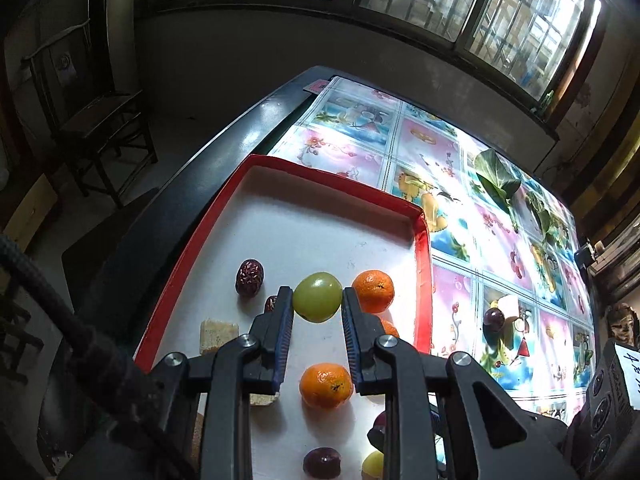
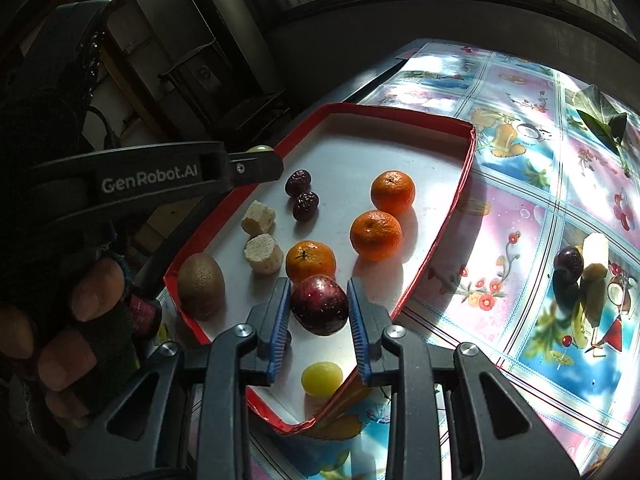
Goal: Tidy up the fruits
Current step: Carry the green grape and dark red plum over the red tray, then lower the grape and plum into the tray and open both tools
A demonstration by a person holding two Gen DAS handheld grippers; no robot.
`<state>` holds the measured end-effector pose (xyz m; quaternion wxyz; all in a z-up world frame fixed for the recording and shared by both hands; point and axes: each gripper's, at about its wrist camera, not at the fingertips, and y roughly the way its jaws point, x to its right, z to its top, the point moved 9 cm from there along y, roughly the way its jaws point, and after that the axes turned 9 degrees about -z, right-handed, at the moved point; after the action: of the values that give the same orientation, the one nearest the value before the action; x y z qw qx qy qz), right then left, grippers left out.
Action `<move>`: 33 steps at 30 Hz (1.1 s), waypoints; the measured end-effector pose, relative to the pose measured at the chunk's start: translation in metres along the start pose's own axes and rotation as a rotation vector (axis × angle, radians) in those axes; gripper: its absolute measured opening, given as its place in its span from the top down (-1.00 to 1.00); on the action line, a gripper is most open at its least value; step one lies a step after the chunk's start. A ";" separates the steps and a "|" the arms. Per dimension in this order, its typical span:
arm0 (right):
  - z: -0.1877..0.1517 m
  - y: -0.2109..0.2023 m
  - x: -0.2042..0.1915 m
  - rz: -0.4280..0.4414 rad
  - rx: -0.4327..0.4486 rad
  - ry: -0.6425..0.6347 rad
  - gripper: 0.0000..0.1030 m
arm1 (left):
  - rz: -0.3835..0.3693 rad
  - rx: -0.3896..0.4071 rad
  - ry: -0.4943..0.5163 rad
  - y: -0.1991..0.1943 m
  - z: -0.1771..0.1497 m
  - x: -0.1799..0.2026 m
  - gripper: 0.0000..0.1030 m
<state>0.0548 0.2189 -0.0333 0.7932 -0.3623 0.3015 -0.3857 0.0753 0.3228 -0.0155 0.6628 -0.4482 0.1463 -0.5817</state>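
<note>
Left gripper [image 1: 317,298] clenched on a green round fruit [image 1: 317,297], held between its blue-padded fingers above the white floor of a red-rimmed tray [image 1: 423,264]. In the left wrist view, an orange mandarin [image 1: 373,291] sits at 3 o'clock of the green fruit, just beside the right-hand finger; a wrinkled dark red date [image 1: 249,277] lies at 9 o'clock, a second mandarin [image 1: 326,385] at 6 o'clock between the finger bases, and a pale cut chunk [image 1: 218,334] at 8 o'clock. Right gripper [image 2: 319,305] grasping a dark red plum [image 2: 319,304], its pads pressed on both flanks of the fruit over the near end of the same tray [image 2: 466,168]. In the right wrist view, three mandarins lie from 12 to 2 o'clock of the plum: one [image 2: 311,261] just behind it, one [image 2: 375,235] farther on, one [image 2: 392,192] farthest. A brown kiwi [image 2: 201,283] rests at 9 o'clock against the tray rim, two pale chunks [image 2: 262,251] at 10 o'clock, two dates [image 2: 305,205] at 12 o'clock, and a small yellow fruit [image 2: 321,377] at 6 o'clock. The tray stands on a table covered with a glossy patterned cloth [image 2: 516,208]; on it, at 3 o'clock and well apart from the tray, lies another dark plum [image 2: 568,264]. The person's fingers [image 2: 98,294] show at the left edge, wrapped round the other gripper's handle.
</note>
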 end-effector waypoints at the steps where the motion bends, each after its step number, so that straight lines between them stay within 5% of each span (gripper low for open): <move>1: 0.000 0.002 0.000 0.000 -0.003 -0.003 0.41 | 0.004 -0.010 0.004 0.005 0.002 0.000 0.55; 9: -0.004 0.015 -0.003 0.005 -0.031 -0.034 0.41 | -0.036 -0.105 0.038 0.044 0.004 0.005 0.55; 33: -0.008 0.046 -0.007 0.007 -0.084 -0.111 0.40 | -0.023 -0.198 0.052 0.080 -0.004 -0.003 0.55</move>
<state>0.0637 0.2424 -0.0736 0.7941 -0.4148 0.2743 -0.3494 0.1227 0.3177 -0.0805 0.6045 -0.4980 0.2151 -0.5833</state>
